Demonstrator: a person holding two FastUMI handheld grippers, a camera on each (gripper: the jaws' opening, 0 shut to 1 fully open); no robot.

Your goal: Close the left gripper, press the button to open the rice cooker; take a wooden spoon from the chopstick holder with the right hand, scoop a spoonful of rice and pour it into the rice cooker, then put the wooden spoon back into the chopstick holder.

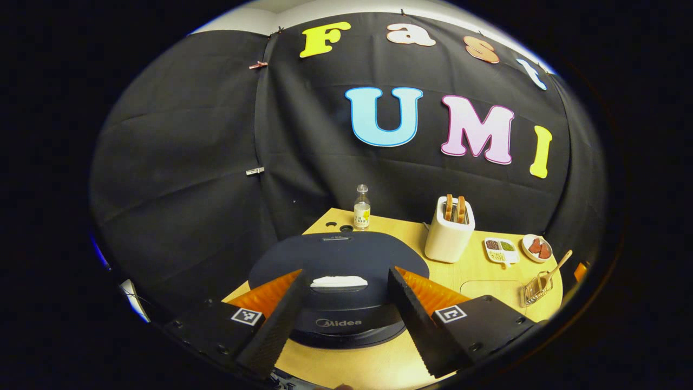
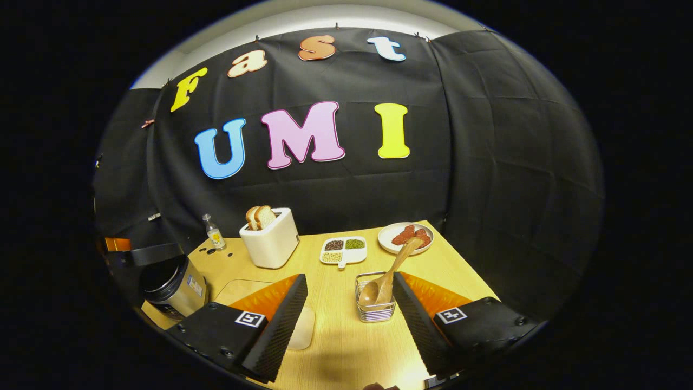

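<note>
Hidden or unclear: in the right gripper view the rice cooker (image 2: pixel 174 286) sits at the lower left edge, partly cut off by the frame's rim, and I cannot make out its lid from there. The contents of the divided dish (image 2: pixel 343 251) are too small to name beyond grains in separate compartments.
Rice cooker: in the left gripper view it (image 1: pixel 338 281) fills the lower centre, dark lid down, pale button (image 1: pixel 339 281) on its front.
Left gripper: the left gripper (image 1: pixel 342 319) has its jaws spread wide, gripping nothing; the fingers flank the cooker's front, and contact cannot be judged.
Right gripper: the right gripper (image 2: pixel 346 319) is also spread wide and empty, above the wooden table (image 2: pixel 346 346).
Wooden spoon: the wooden spoon (image 2: pixel 385 279) stands tilted in the wire chopstick holder (image 2: pixel 374 303), bowl down, handle leaning toward the upper right; the holder sits just beside the right finger (image 2: pixel 417 314).
Lower-right of the left gripper view: the same holder (image 1: pixel 536 290) with the spoon (image 1: pixel 553 270).
Behind, centre: a white toaster (image 2: pixel 272 238) with bread slices, a small bottle (image 2: pixel 215 233), a plate (image 2: pixel 405 237) of reddish pieces.
</note>
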